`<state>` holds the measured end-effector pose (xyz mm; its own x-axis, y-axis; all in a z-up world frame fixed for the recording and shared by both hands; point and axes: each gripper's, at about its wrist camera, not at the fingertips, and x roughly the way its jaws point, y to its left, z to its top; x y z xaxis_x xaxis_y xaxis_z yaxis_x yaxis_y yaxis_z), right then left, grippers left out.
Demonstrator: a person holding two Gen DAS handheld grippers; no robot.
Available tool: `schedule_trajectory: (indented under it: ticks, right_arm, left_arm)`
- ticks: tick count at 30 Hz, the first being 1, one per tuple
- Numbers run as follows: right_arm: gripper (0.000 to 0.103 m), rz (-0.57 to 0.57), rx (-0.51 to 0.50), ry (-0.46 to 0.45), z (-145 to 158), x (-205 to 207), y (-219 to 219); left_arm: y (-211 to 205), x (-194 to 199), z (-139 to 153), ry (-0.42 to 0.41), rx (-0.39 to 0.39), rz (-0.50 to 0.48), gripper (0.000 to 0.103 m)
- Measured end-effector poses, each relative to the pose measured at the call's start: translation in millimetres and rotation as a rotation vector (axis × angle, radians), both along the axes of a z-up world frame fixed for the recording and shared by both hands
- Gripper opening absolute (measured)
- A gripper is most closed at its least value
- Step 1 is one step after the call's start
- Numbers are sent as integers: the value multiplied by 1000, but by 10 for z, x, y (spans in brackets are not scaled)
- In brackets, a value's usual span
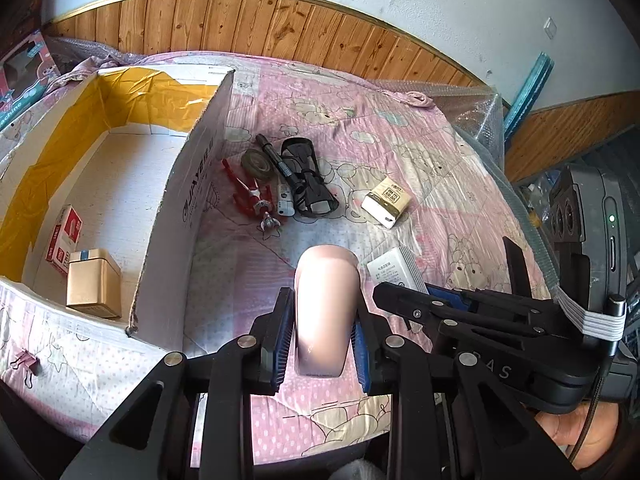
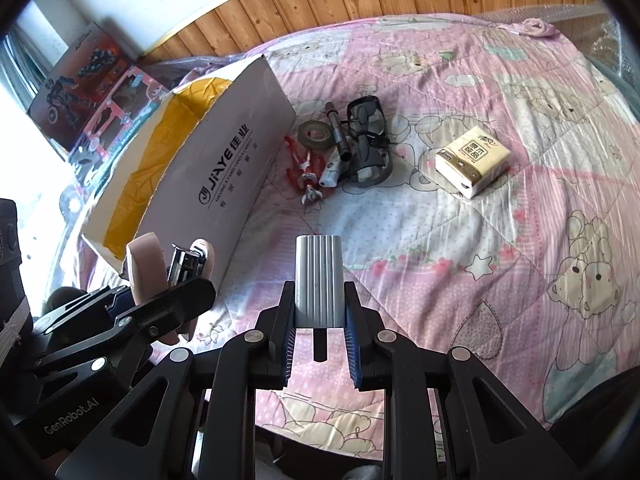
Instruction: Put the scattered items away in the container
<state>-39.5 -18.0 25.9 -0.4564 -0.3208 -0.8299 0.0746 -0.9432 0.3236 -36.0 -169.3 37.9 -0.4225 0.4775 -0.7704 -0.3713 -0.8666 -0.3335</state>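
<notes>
My left gripper [image 1: 324, 320] is shut on a pink stapler [image 1: 326, 300], held above the pink quilt just right of the open cardboard box [image 1: 188, 200]. The right wrist view shows that stapler [image 2: 146, 268] beside the box's near corner [image 2: 240, 152]. My right gripper [image 2: 319, 300] is shut on a grey ribbed power adapter [image 2: 319, 280], also above the quilt. By the box wall lie a tape roll [image 1: 258, 164], a black pen [image 1: 280, 168], a dark handheld fan [image 1: 308, 176] and a red-white toy figure [image 1: 252, 196]. A tissue pack [image 1: 386, 200] lies further right.
Inside the box sit a red carton [image 1: 64, 236] and a gold box [image 1: 94, 288]. A pink binder clip [image 1: 24, 362] lies on the quilt's near left. Toy cartons [image 2: 92, 92] stand beyond the box. A wooden wall panel [image 1: 240, 20] backs the bed.
</notes>
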Motion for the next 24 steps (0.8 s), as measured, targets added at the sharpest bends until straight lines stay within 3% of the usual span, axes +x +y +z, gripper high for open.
schedule_trajectory:
  ticks: [24]
  right_arm:
    - [22, 70, -11, 64, 438, -78, -529]
  left_arm:
    - [-554, -100, 293, 22, 117, 76, 28]
